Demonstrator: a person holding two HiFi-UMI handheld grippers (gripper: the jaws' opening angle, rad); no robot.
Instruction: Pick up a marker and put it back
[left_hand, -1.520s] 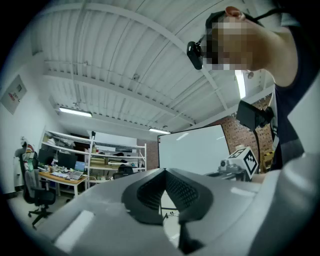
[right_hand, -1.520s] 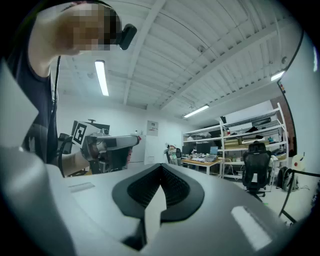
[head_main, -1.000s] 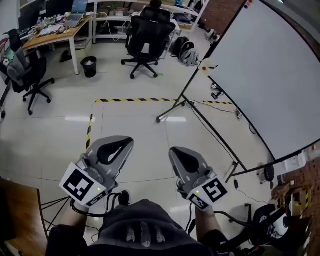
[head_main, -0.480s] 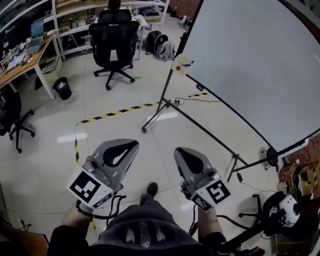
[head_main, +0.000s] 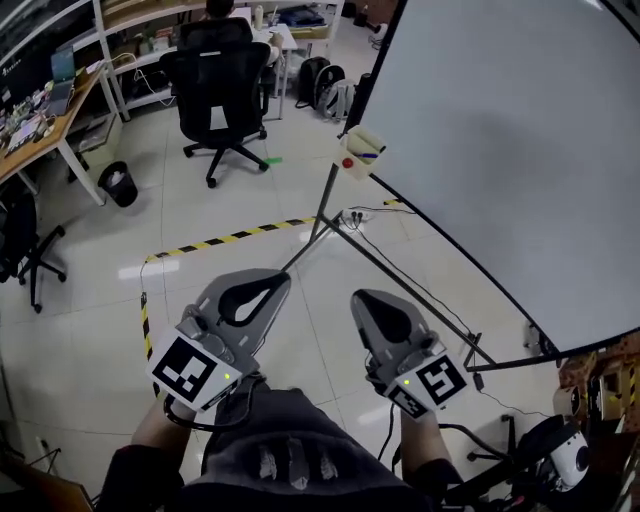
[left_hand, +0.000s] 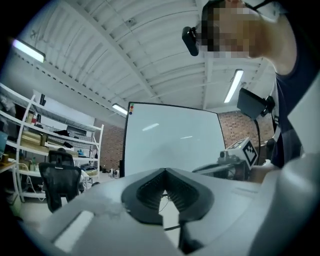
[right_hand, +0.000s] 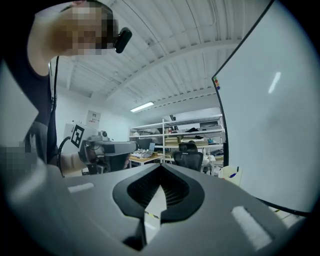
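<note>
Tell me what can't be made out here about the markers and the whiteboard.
- Markers: in the head view they are too small to count. Only a blue streak and a red spot show in the holder at the board's corner.
- Same holder, right gripper view: tiny, contents unreadable.
- Whiteboard: in the head view its top and right side are cut off by the picture's edge.
- Desk clutter: head view, too small to identify.

The floor (head_main: 90, 300) is smooth, shiny tile. The whiteboard (head_main: 520, 140) is smooth and a bit dull. Its stand (head_main: 325, 205) is dark metal. The left gripper (head_main: 281, 277) and right gripper (head_main: 358, 297) are dull grey plastic. The tabletop (head_main: 60, 145) looks like wood.
</note>
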